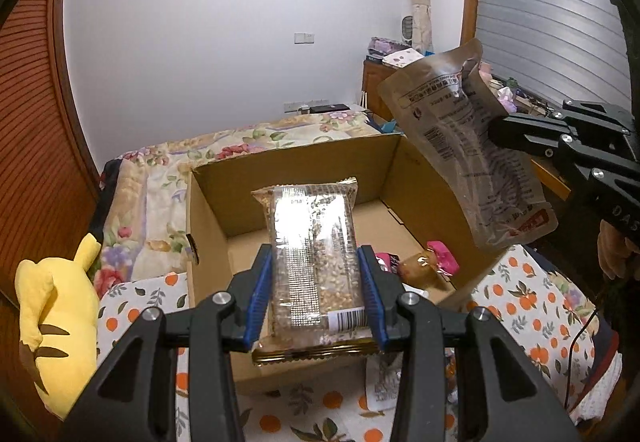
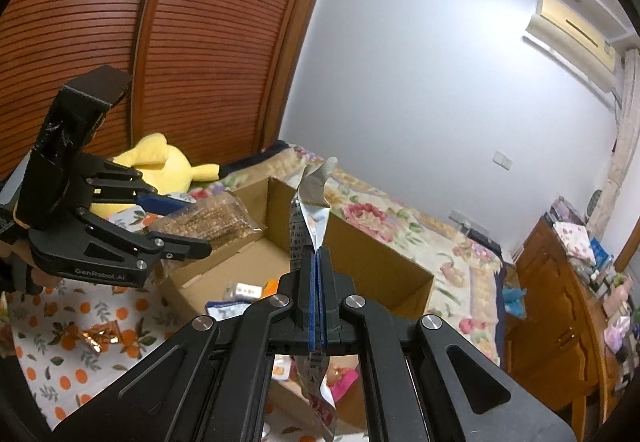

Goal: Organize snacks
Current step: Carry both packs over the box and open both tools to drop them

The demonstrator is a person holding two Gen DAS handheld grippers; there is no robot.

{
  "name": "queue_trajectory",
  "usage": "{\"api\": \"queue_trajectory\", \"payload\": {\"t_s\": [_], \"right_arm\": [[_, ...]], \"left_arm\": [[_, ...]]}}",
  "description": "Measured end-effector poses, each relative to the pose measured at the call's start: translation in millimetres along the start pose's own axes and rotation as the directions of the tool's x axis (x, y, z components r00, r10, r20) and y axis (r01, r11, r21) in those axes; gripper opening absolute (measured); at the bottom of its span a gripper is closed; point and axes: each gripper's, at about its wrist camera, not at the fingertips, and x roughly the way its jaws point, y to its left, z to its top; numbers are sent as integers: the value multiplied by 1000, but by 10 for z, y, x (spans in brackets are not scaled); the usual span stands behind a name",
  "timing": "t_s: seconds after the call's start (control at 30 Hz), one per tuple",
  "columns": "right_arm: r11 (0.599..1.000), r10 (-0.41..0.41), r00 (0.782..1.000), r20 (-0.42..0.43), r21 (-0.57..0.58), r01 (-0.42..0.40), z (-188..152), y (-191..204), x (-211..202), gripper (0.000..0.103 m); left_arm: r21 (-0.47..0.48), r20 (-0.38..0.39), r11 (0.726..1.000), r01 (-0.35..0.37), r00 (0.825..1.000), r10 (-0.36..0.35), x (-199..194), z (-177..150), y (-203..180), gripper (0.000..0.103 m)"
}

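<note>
My left gripper (image 1: 316, 274) is shut on a clear packet of grain bars (image 1: 312, 254), held lengthwise over the near edge of an open cardboard box (image 1: 208, 226). In the right wrist view that gripper (image 2: 180, 222) and its packet (image 2: 216, 218) hang at the left over the box (image 2: 360, 242). My right gripper (image 2: 318, 262) is shut on a thin brown pouch (image 2: 310, 210), seen edge-on. From the left wrist view the pouch (image 1: 460, 146) hangs tilted above the box's right wall, with the right gripper's black fingers (image 1: 520, 134) pinching its side.
Pink-wrapped snacks (image 1: 440, 258) and a tan packet (image 1: 418, 266) lie inside the box. A yellow plush toy (image 1: 60, 314) sits at the left on the orange-print cloth (image 1: 532, 294). A gold-wrapped snack (image 2: 100, 334) lies on the cloth. A wooden cabinet (image 2: 560, 314) stands at the right.
</note>
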Motion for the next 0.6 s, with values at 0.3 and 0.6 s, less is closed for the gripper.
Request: {"api": "queue_trajectory", "payload": {"t_s": [0.3,0.6], "right_arm": [[1000,6,1000,-12,-4,-7,53,-105,301,0],[999,34,998,-50,-2,-34,-48,-95,577,0]], "left_arm": [[-8,-36,1000,-10,999,10,328,52,79,40],[11,-89,1000,-13,996,14,553,17,44,41]]}}
